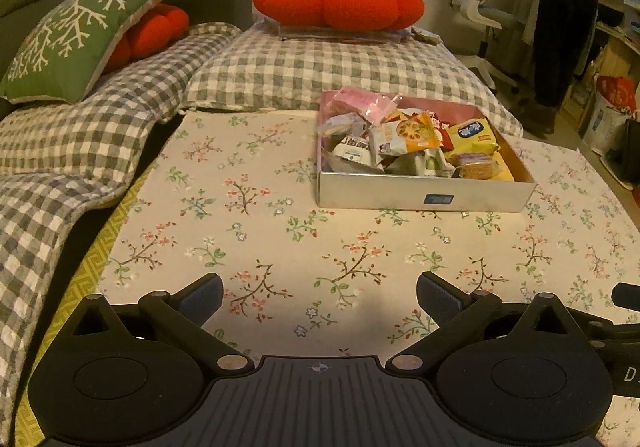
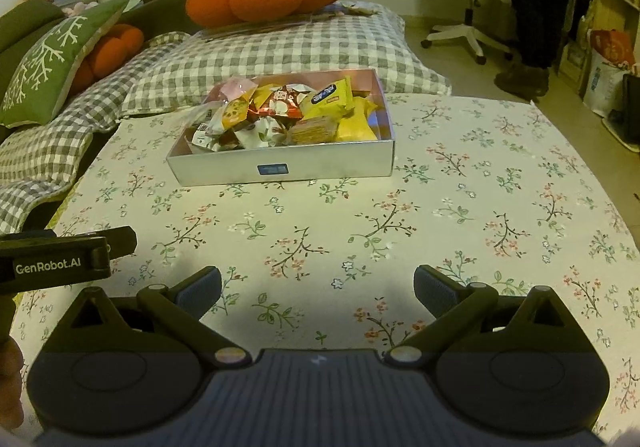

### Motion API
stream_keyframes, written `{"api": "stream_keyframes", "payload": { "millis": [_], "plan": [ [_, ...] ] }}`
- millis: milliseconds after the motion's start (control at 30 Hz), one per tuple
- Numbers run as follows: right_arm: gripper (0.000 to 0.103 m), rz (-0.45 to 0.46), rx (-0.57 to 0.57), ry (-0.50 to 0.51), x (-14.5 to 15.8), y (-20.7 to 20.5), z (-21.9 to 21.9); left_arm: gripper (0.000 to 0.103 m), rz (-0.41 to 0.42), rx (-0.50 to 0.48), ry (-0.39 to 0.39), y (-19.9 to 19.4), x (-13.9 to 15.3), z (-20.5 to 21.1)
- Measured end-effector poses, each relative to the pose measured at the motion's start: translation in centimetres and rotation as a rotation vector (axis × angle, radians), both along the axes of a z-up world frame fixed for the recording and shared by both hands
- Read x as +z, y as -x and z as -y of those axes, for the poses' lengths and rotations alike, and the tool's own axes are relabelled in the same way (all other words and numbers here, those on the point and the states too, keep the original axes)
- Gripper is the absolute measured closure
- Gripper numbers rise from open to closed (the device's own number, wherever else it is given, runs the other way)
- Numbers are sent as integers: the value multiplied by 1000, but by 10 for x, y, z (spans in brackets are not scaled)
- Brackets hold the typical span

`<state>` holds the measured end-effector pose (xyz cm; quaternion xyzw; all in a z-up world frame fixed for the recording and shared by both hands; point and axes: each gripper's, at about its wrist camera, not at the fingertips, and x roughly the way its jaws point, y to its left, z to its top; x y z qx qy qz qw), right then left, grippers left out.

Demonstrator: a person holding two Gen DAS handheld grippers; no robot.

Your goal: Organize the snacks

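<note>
Hovering low over floral cloth (image 1: 256, 207), both claws empty. Left gripper (image 1: 320, 297) jaws spread wide; right gripper (image 2: 318, 289) same, nothing between pads. Snack box (image 1: 424, 197) sits centre-right in left view, upper centre in right view, heaped with wrapped snacks (image 2: 280, 115). Judging packets light, crinkly, slippery, contents crushable. Best pinch at sealed edge of top yellow packet (image 2: 328, 99), gentle squeeze, lift straight.
</note>
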<state>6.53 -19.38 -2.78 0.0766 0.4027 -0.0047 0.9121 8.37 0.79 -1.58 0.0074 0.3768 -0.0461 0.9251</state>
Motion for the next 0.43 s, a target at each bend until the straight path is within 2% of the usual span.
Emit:
{"api": "stream_keyframes", "payload": {
  "millis": [433],
  "plan": [
    [1, -6, 9, 1, -1, -2, -2, 0, -1, -1, -22, 1, 0, 3]
  ]
}}
